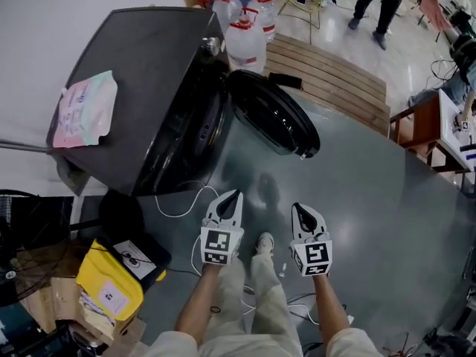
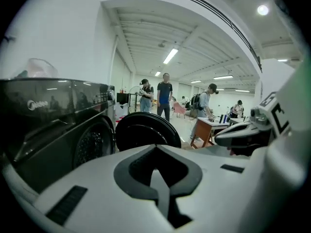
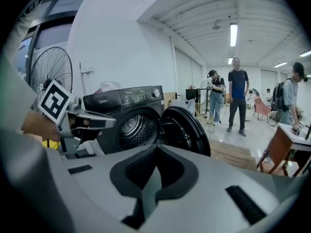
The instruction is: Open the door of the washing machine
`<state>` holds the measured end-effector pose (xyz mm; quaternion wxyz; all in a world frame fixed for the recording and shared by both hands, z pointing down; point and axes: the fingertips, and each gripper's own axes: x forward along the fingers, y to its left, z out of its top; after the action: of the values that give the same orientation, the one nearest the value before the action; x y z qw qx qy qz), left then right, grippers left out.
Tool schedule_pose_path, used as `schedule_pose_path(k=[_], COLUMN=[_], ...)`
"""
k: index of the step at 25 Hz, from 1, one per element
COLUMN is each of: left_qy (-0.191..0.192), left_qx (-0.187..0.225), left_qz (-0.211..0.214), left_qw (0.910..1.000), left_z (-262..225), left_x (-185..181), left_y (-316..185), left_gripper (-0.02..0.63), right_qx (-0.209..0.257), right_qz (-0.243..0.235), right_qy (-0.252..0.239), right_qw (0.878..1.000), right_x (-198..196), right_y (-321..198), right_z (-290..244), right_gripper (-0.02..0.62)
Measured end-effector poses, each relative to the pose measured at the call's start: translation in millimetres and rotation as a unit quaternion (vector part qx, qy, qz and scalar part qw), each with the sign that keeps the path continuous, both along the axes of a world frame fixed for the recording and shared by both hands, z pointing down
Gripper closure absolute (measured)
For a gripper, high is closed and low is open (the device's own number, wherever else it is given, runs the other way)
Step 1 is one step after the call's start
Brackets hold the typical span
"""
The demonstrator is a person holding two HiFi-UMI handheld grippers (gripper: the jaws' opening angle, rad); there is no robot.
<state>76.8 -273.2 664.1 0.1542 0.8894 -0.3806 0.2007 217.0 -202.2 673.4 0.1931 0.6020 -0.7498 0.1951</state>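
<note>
The door stands swung wide from the washing machine, out over the floor near the wooden platform's edge. Left tongs and right tongs are both clenched on nothing, well apart from it. The opening looks done; nothing left but to stand clear.

A pastel pouch lies at upper left. Clear water jugs stand at top centre, beside a slatted wooden platform. A yellow bag sits at lower left.
</note>
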Motion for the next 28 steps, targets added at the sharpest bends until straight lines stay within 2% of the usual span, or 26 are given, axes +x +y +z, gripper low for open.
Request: schedule_pose_path(k=[6,13,21,28], left_qy=[0.000,-0.003,0.002,0.004], left_qx=[0.017,0.037,0.057,0.077], left_qz=[-0.039,-0.061,-0.066,-0.069], left_qw=[0.9991,0.9974,0.9962,0.9946], left_z=[-57,-123,-192,-234], left_x=[-61,-101,-114,-116], left_y=[7,15,31,47], left_gripper=[0.598,0.598,0.598,0.598], right_qx=[0.021,0.039,0.067,0.086], right_qz=[-0.017,-0.024,-0.014,-0.002], right_qy=[-0.001,-0.002,0.007,0.016], right_qw=[1.000,0.999,0.998,0.996], right_x=[-33,-55,-45,-29], right_y=[-15,-13,-1,19], right_z=[-54,-121,-191,-230], right_gripper=[0.597,0.597,0.597,0.597])
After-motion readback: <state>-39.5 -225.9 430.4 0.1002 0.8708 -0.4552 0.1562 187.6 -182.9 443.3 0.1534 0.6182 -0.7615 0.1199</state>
